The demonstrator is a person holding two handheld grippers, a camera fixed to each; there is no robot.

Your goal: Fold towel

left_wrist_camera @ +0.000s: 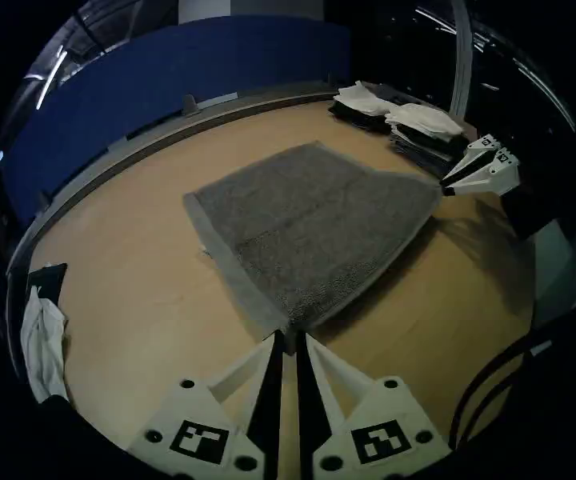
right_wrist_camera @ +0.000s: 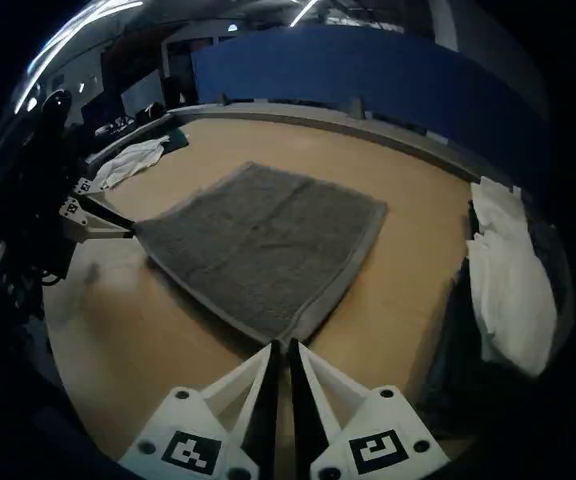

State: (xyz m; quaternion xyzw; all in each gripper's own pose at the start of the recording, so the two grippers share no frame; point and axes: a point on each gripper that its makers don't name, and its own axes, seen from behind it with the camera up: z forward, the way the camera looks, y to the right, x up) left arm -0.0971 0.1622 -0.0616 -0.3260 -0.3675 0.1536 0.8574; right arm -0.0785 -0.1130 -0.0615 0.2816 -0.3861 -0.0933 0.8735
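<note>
You're pinching the left gripper (left_wrist_camera: 288,344) on one near corner of the grey towel (left_wrist_camera: 312,216): its fingers are pressing almost together with the corner's hem sitting between the tips. You're doing the same with the right gripper (right_wrist_camera: 282,348), fingers squeezed to a thin slit on the neighbouring near corner. In the left gripper view the right gripper is showing off to the right, tips touching its towel corner; in the right gripper view the left gripper is showing off to the left, tips on its corner too. The towel is lying spread out, one flat layer, around the middle of the wooden table (left_wrist_camera: 144,296), its far edge pointing toward the blue partition (left_wrist_camera: 168,80) that's running along the table's back edge. The towel edge between the two grippers is casting a dark shadow on the wood, so it's looking slightly raised. A stack of white and dark folded cloths (left_wrist_camera: 416,124) is sitting at the far right corner of the table, well apart from the towel, and a crumpled white cloth (left_wrist_camera: 44,344) is lying at the left edge.
</note>
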